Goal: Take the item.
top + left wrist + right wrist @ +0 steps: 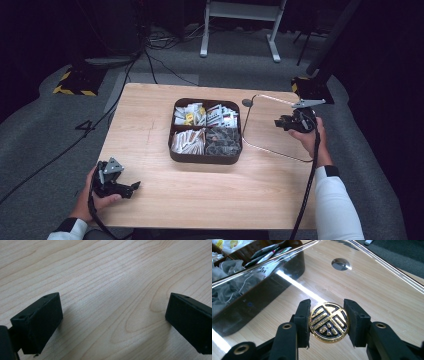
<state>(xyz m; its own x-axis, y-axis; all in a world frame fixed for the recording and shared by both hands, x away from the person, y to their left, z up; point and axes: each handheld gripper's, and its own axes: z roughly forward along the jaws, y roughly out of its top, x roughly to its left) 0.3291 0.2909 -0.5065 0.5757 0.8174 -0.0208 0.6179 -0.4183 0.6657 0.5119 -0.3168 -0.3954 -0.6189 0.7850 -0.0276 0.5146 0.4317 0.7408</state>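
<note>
1. The right gripper [327, 323] has its fingers clamped on the round gold-and-black knob [328, 322] of a clear lid [372, 287].
2. The lid stands tilted just beside the dark compartment tray [205, 155].
3. The left gripper [115, 322] has its fingers apart over bare wood-grain worktop [112, 277].

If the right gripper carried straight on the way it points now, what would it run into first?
Probably the dark compartment box. The right gripper, shut on the gold knob of the clear lid, points that way in the high view, though depth is hard to judge.

left gripper [131, 189] low, fingers [37, 322] spread wide; right gripper [327, 323] raised, fingers clamped
</note>
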